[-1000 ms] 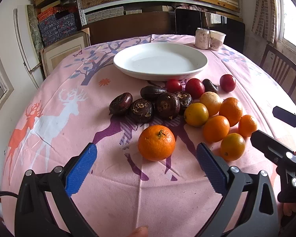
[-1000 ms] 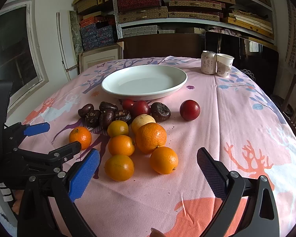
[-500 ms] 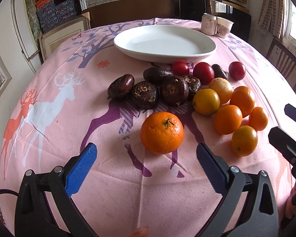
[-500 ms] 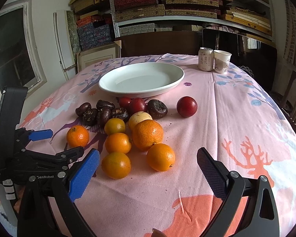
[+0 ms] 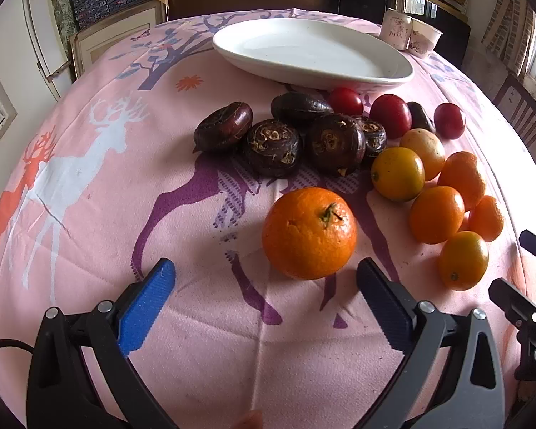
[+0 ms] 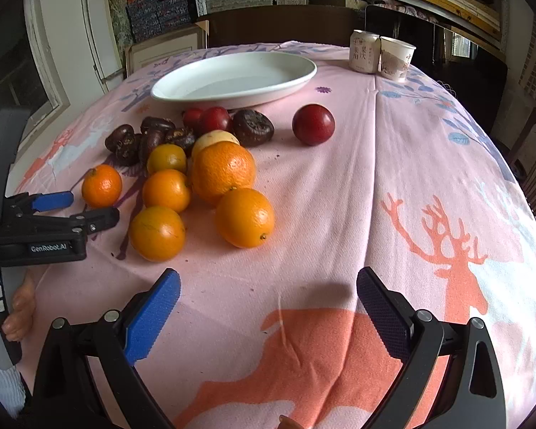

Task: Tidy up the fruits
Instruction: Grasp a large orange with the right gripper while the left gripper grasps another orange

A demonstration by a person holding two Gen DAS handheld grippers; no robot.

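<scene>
A lone orange (image 5: 309,232) with a stem lies just ahead of my open left gripper (image 5: 264,286), a little right of its centre line; it also shows in the right wrist view (image 6: 101,185). Several more oranges (image 5: 436,209) cluster at the right, dark water chestnuts (image 5: 273,146) behind, red plums (image 5: 390,115) beyond them. An empty white plate (image 5: 314,53) sits at the back. My right gripper (image 6: 268,296) is open and empty over bare cloth, nearest to an orange (image 6: 244,217). A single plum (image 6: 313,124) lies apart.
A can (image 6: 364,52) and a paper cup (image 6: 396,58) stand at the table's far right. The left gripper (image 6: 85,211) shows in the right wrist view at the left. A chair (image 5: 529,114) stands beside the table. Shelves line the back wall.
My left gripper has moved forward and down toward the lone orange, which now sits close to the fingertips. My right gripper has come lower and slightly forward.
</scene>
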